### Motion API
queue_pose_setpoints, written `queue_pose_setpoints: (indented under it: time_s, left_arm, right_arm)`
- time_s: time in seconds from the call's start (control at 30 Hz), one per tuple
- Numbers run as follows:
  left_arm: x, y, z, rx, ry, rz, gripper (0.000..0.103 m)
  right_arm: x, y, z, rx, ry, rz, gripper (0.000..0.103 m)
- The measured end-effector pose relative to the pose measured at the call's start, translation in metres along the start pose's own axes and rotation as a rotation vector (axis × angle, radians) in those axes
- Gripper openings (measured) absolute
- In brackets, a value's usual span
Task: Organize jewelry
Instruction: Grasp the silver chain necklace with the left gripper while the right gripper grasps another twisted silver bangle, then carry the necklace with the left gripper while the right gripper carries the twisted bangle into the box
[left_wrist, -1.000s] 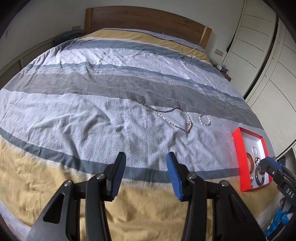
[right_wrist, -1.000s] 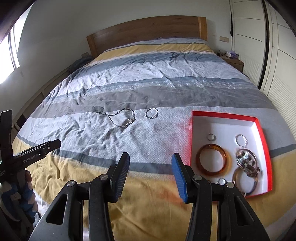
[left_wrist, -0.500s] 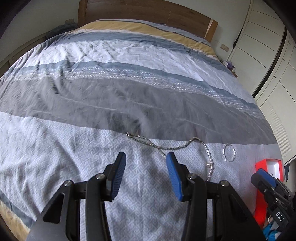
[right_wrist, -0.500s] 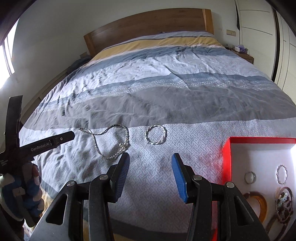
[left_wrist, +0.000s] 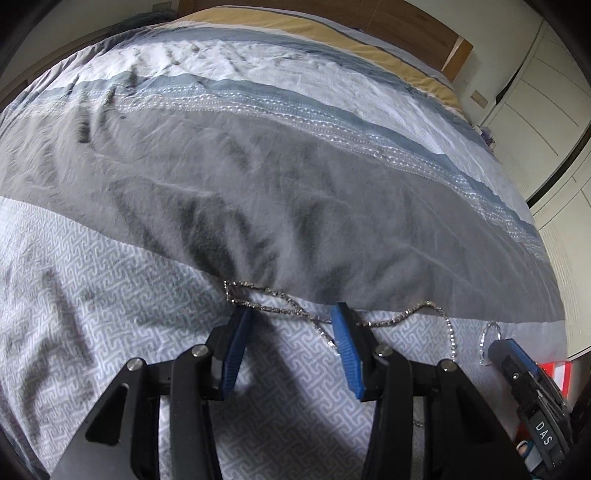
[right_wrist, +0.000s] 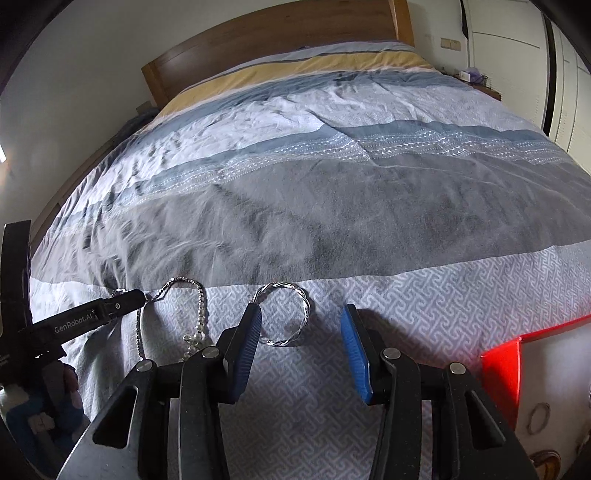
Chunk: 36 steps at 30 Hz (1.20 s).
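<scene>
Holding both claws spread wide over the striped duvet (right_wrist: 332, 206), you have the left gripper (left_wrist: 291, 325) straddling the silver chain necklace (left_wrist: 280, 308) at its fingertips, the right gripper (right_wrist: 301, 325) framing the twisted silver bangle (right_wrist: 284, 314) between its pads, and the red box (right_wrist: 506, 369) just right of it.

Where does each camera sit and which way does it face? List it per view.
Left wrist: on the left claw, facing the headboard over the silver chain necklace; both fingers show, right claw at right.
Right wrist: on the right claw, over the twisted silver bangle; left claw at left.
Shared: necklace, bangle, red box, striped duvet.
</scene>
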<state>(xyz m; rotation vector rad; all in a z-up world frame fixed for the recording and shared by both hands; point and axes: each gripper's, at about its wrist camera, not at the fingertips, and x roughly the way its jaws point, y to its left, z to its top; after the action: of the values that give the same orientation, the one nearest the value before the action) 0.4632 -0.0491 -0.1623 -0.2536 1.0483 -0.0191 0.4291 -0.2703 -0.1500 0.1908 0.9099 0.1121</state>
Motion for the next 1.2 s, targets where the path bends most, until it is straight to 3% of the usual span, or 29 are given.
queue_pose_setpoints:
  time_s: [0.1, 0.2, 0.27, 0.37, 0.77, 1.2]
  left_arm:
    - [0.004, -0.008, -0.002, 0.037, -0.012, 0.038, 0.044]
    - [0.005, -0.014, -0.005, 0.070, -0.048, 0.063, 0.043]
    - [0.004, -0.017, -0.006, 0.093, -0.068, 0.068, 0.029]
    - [0.001, -0.018, -0.006, 0.102, -0.063, 0.015, 0.004]
    - [-0.040, -0.020, -0.013, 0.061, -0.089, -0.063, 0.004]
    - [-0.147, -0.050, -0.013, 0.095, -0.192, -0.098, 0.004]
  right_arm:
    - [0.009, 0.003, -0.002, -0.028, 0.007, -0.017, 0.037]
    - [0.017, 0.004, -0.004, -0.046, 0.016, -0.032, 0.022]
    - [0.019, 0.003, -0.004, -0.041, 0.020, -0.035, 0.010]
    - [0.016, 0.001, -0.004, -0.034, 0.013, -0.031, 0.006]
    - [-0.050, 0.007, -0.011, -0.014, -0.087, -0.020, 0.004]
    - [-0.160, -0.003, -0.025, -0.018, -0.157, -0.052, 0.004]
